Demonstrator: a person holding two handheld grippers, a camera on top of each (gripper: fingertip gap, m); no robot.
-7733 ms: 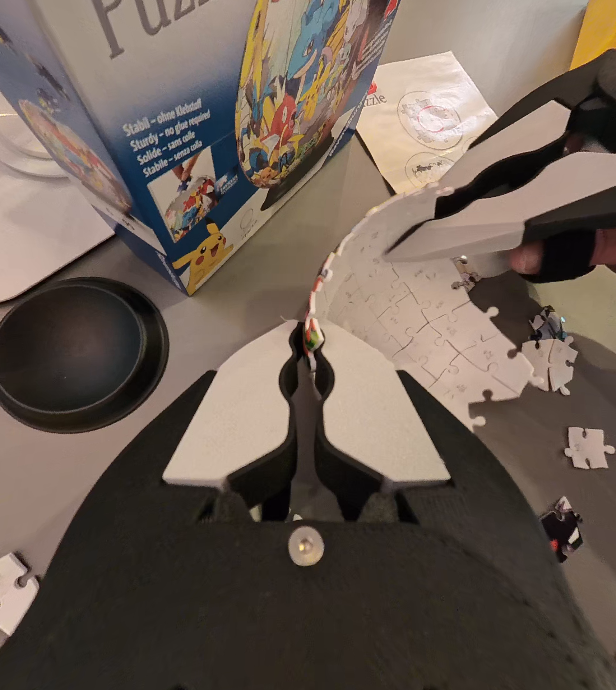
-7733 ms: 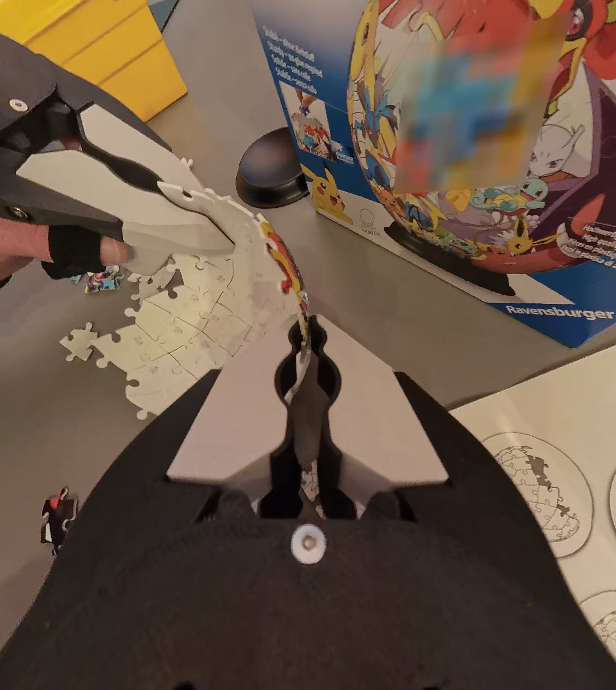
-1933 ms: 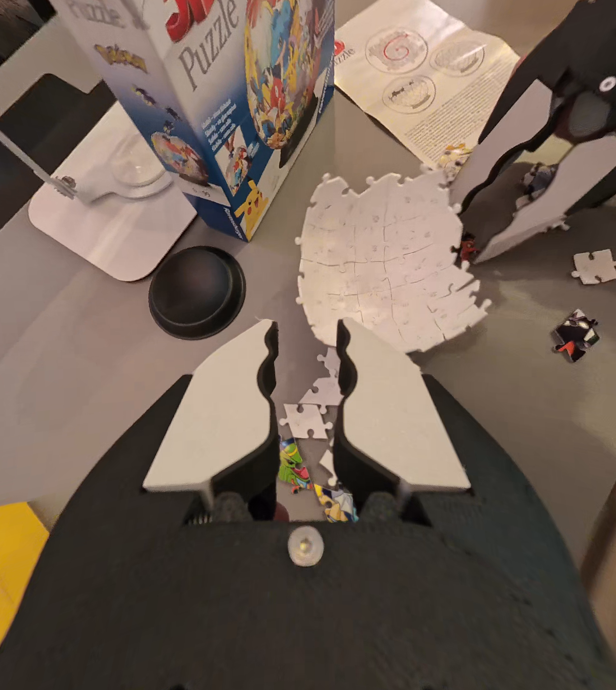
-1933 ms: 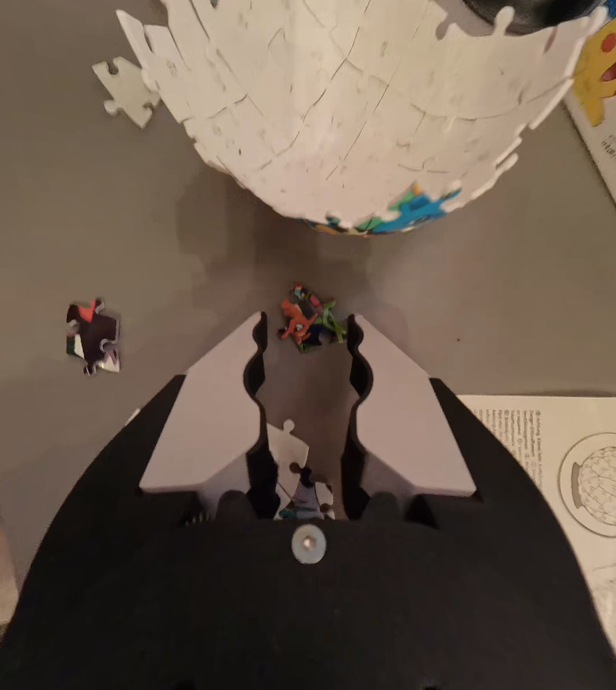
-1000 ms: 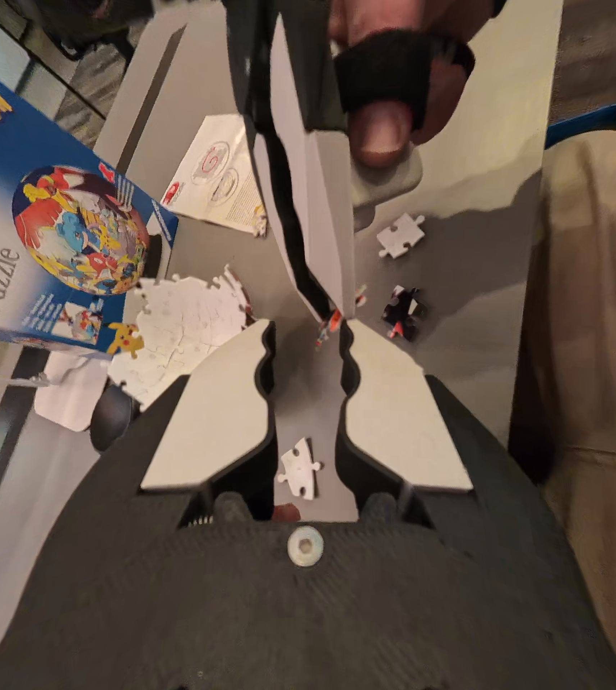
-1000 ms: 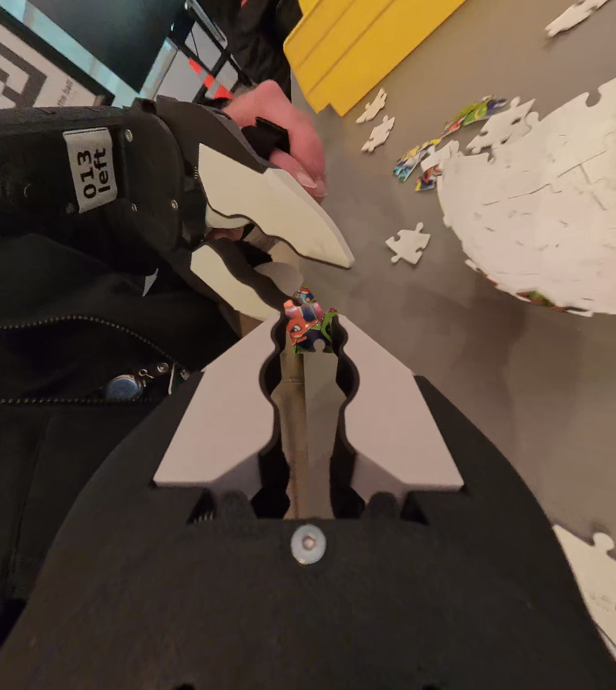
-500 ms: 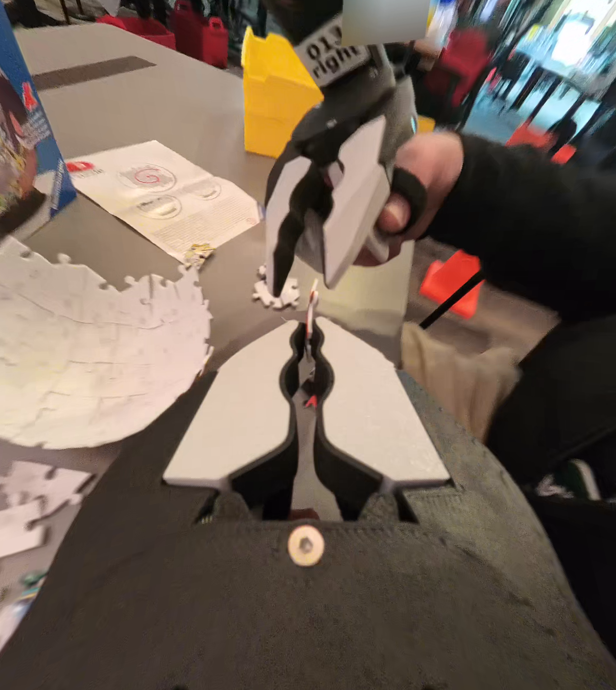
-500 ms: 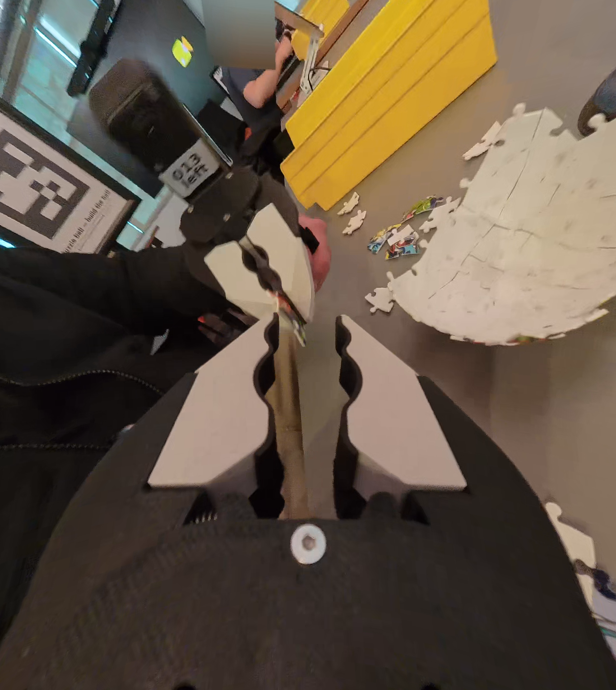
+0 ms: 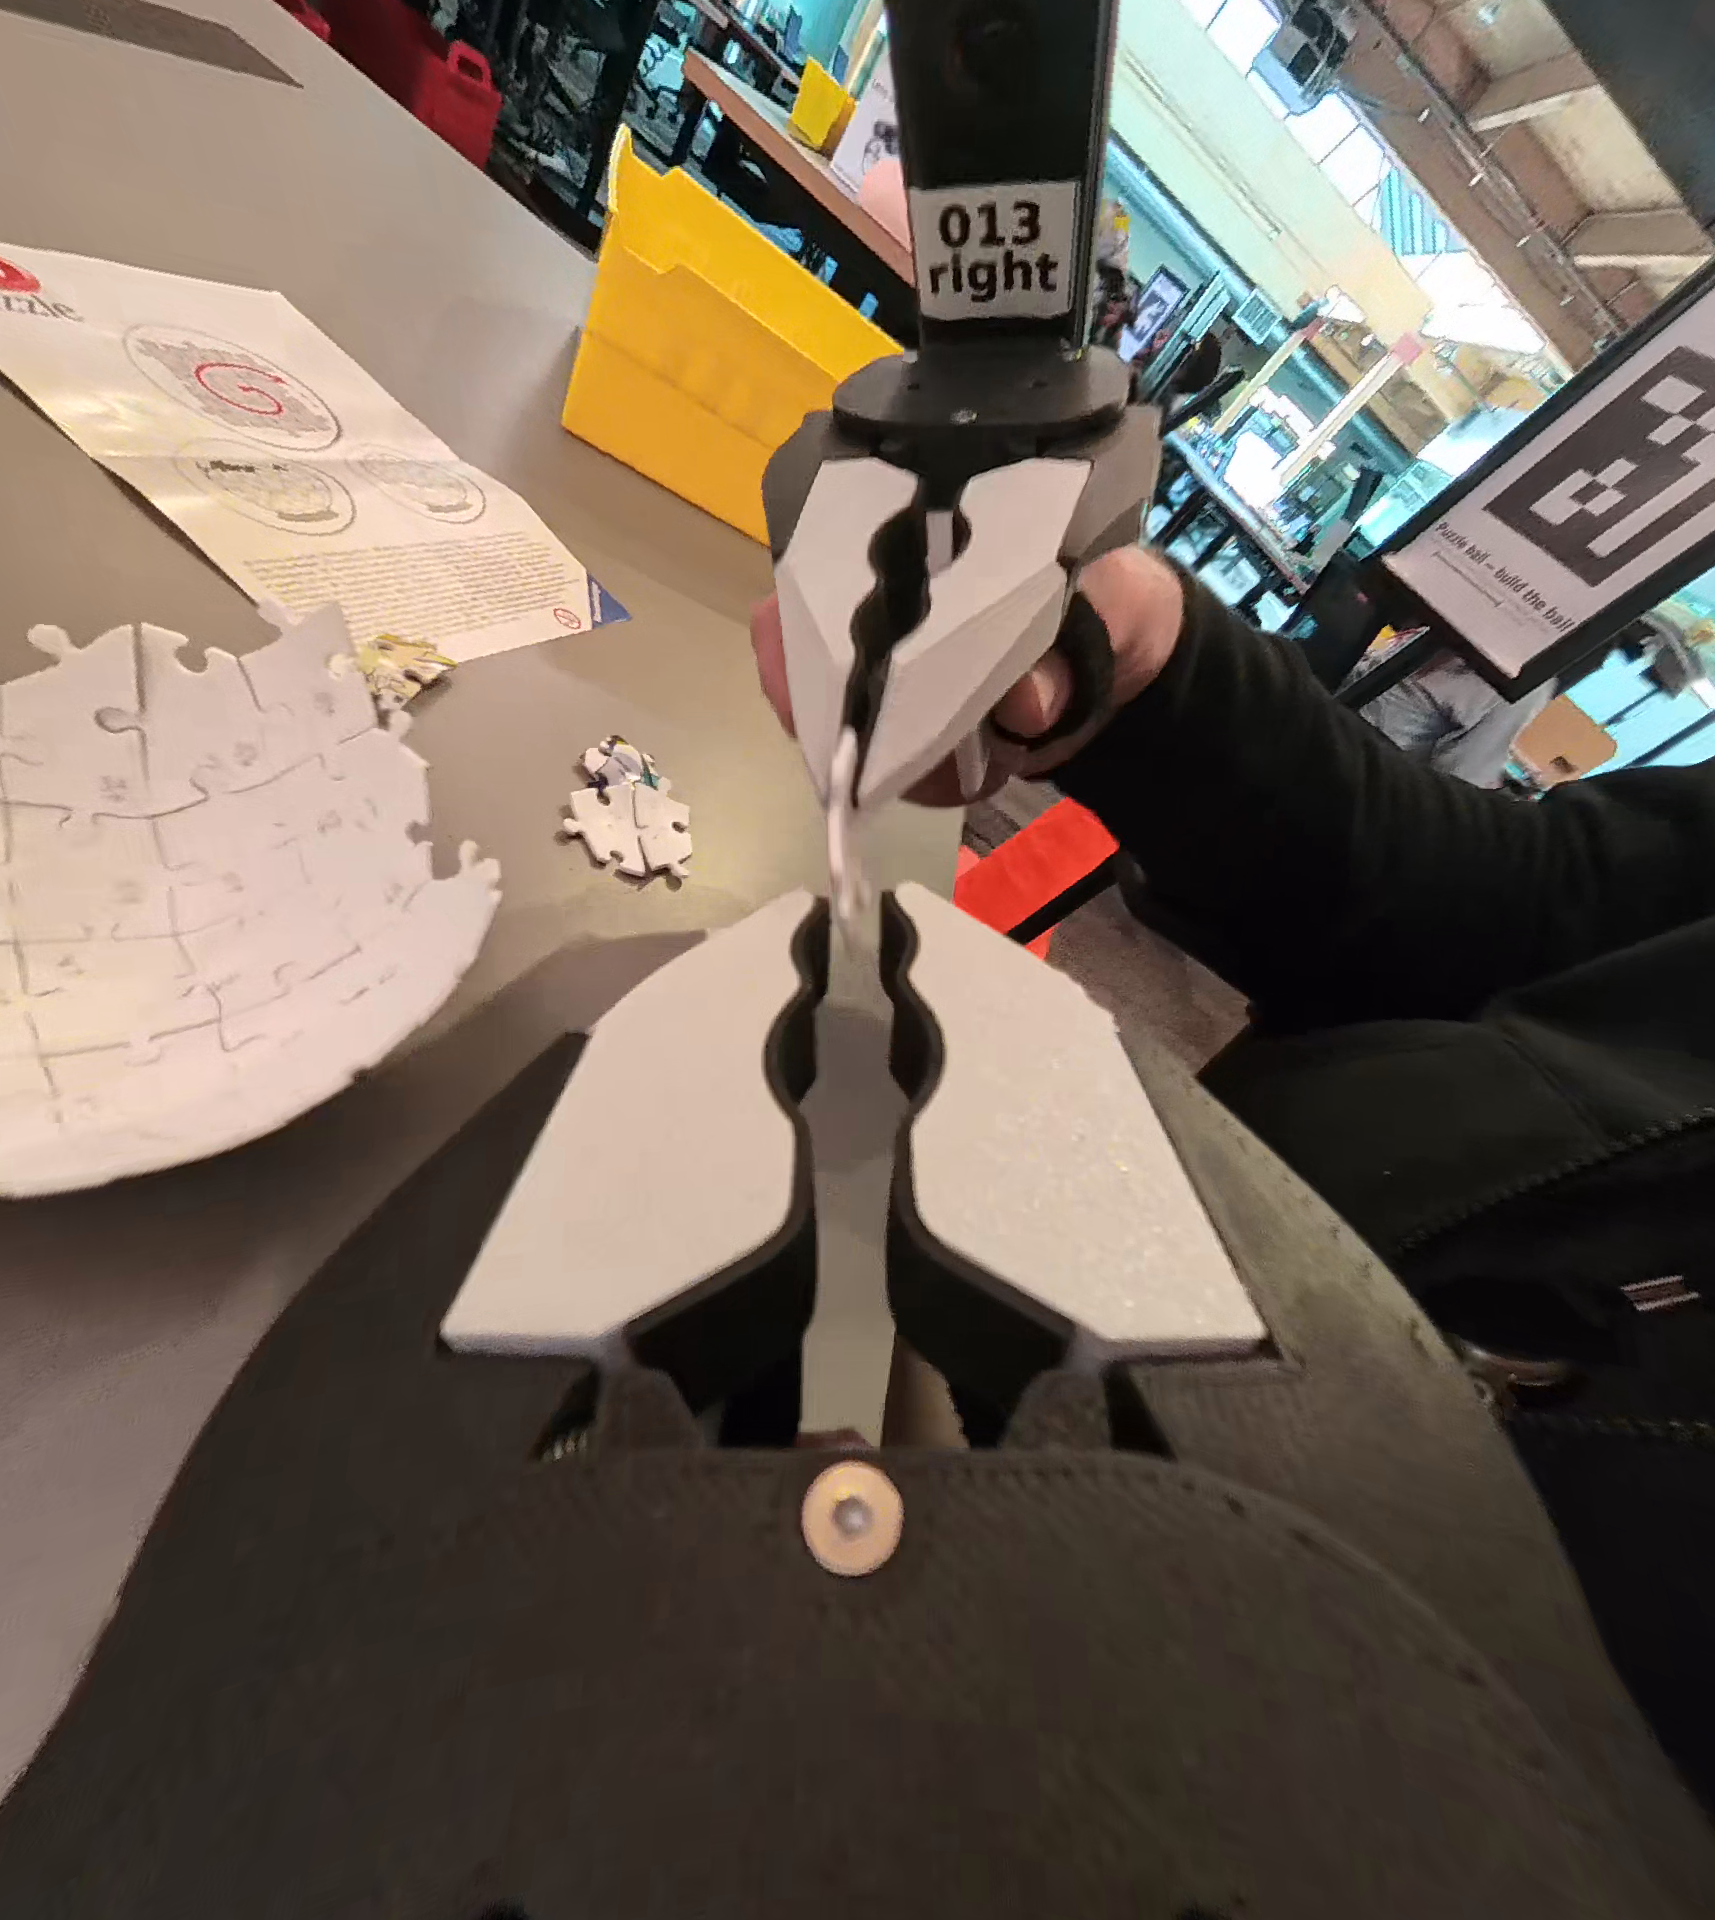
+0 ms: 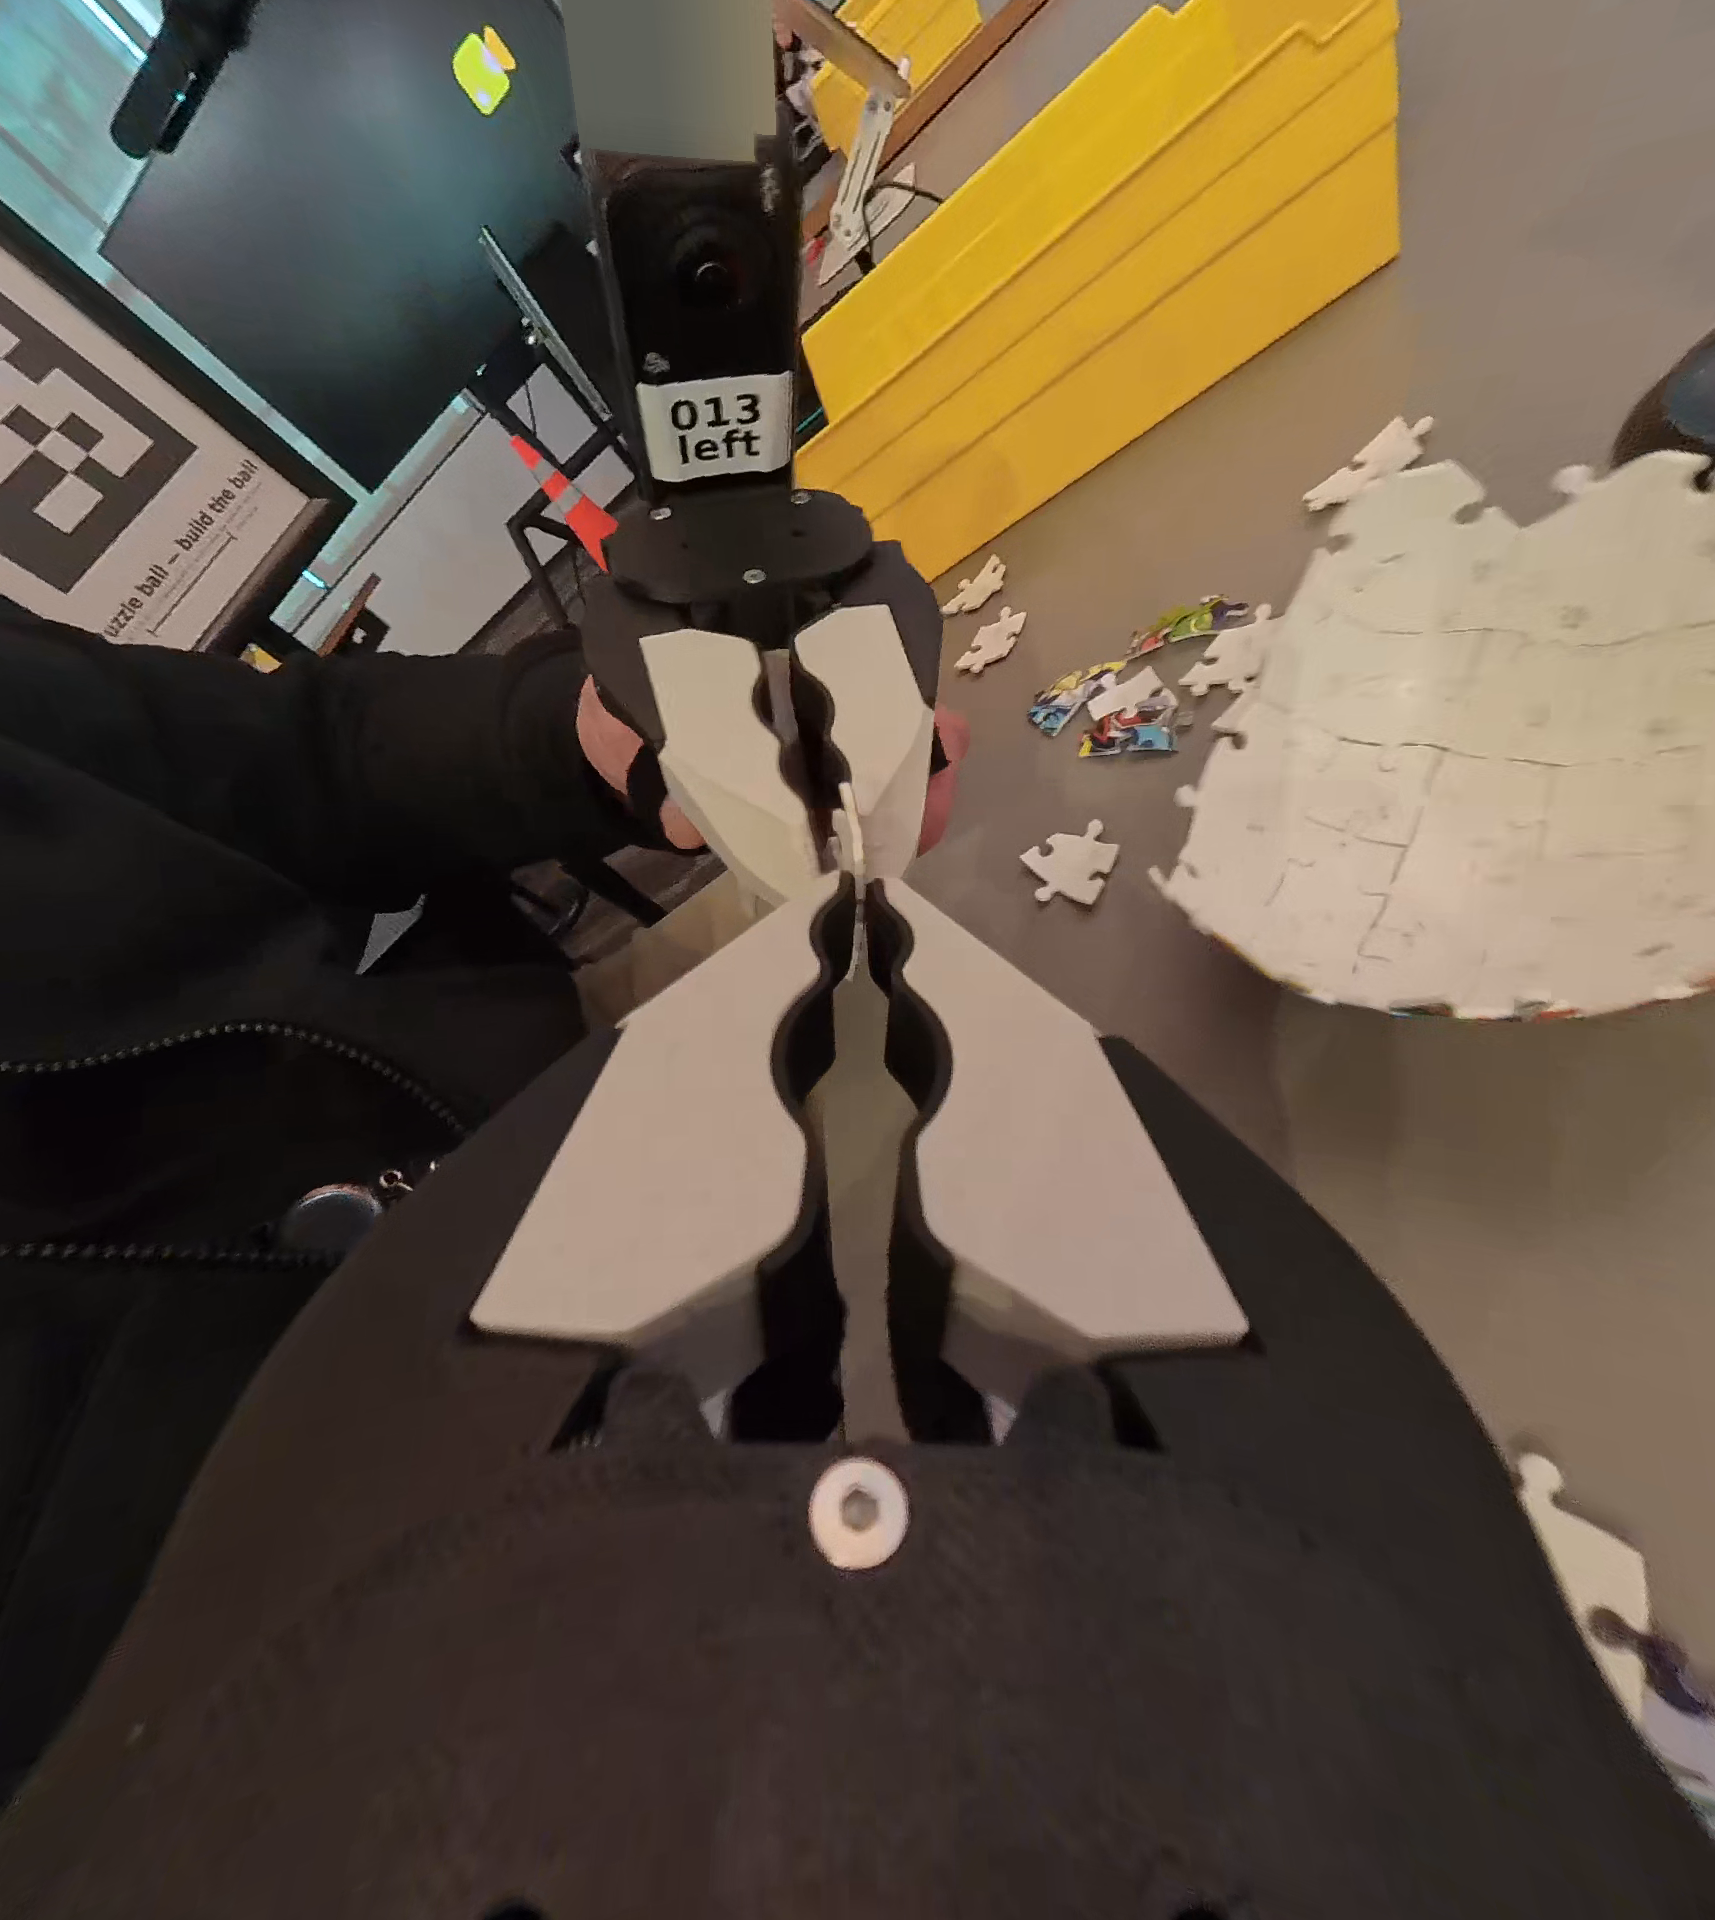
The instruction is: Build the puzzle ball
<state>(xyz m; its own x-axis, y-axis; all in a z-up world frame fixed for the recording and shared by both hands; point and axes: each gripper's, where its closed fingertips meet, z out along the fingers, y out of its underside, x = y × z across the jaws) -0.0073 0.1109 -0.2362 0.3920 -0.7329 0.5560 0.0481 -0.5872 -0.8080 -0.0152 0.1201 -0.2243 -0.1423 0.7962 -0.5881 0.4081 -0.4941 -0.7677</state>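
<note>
White on its back, a puzzle piece (image 9: 840, 821) hangs edge-on between the two grippers, held up off the grey table (image 9: 396, 239). The right gripper (image 9: 837, 774) points down with its jaws pinched on the piece's upper end. The left gripper (image 9: 848, 909) meets it tip to tip, jaws nearly together around the lower end; whether they press on it I cannot tell. The half-built ball shell (image 10: 1497, 790) lies white side up on the table. Loose pieces (image 9: 629, 816) lie beside the shell near the table's front edge, a leaflet (image 9: 240, 436) and yellow bin (image 9: 707, 364) farther back.
</note>
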